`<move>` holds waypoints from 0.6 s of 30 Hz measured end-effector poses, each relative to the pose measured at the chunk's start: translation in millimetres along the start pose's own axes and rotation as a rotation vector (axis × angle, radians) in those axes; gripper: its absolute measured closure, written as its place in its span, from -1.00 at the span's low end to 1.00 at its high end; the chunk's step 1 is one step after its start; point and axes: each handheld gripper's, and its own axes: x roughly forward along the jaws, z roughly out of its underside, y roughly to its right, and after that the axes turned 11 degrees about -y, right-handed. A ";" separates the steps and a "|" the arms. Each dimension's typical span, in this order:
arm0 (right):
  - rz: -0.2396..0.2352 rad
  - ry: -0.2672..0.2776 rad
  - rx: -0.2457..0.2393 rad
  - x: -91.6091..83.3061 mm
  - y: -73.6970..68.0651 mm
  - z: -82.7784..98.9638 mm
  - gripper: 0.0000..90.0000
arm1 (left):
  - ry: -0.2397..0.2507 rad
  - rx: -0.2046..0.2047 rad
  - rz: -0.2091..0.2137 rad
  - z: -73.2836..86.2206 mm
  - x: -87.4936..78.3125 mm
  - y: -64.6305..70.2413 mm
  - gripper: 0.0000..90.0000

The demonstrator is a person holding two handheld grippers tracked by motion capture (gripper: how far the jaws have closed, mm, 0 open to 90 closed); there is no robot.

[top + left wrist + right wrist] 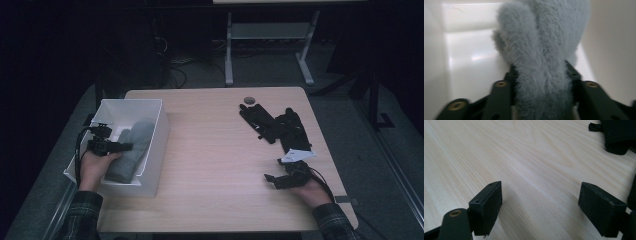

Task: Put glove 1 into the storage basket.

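in the high view, the left gripper (pixel 116 146) is reaching into a white bin (pixel 159 131) at the table's (pixel 215 160) left edge, sitting over a grey fuzzy mitten (pixel 131 149) that is lying inside the bin. the right gripper (pixel 276 181) is resting near the table's right side, just below a pair of black gloves (pixel 277 125) with a white tag (pixel 297 156).

in the left gripper view, the mitten (pixel 544 62) is lying between the two black jaws against the bin's white wall (pixel 469 57). the fur is touching both jaws, but i cannot tell whether they are pinching it.

in the right gripper view, the jaws are standing spread wide over bare wood (pixel 529 165), with nothing between them. a black glove (pixel 617 136) is showing at the upper right corner.
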 end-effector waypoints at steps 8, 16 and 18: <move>-0.001 0.000 -0.001 -0.1 0.0 0.1 -0.58 | -0.003 -0.010 -0.023 -2.4 -0.1 5.1 -0.37; -0.001 -0.001 0.003 -0.2 -0.3 0.1 -0.58 | 0.038 0.018 -0.064 -10.4 -15.6 11.8 -0.54; 0.000 0.000 -0.001 -0.1 0.0 0.1 -0.58 | 0.045 0.025 -0.070 -12.5 -19.2 12.8 -0.55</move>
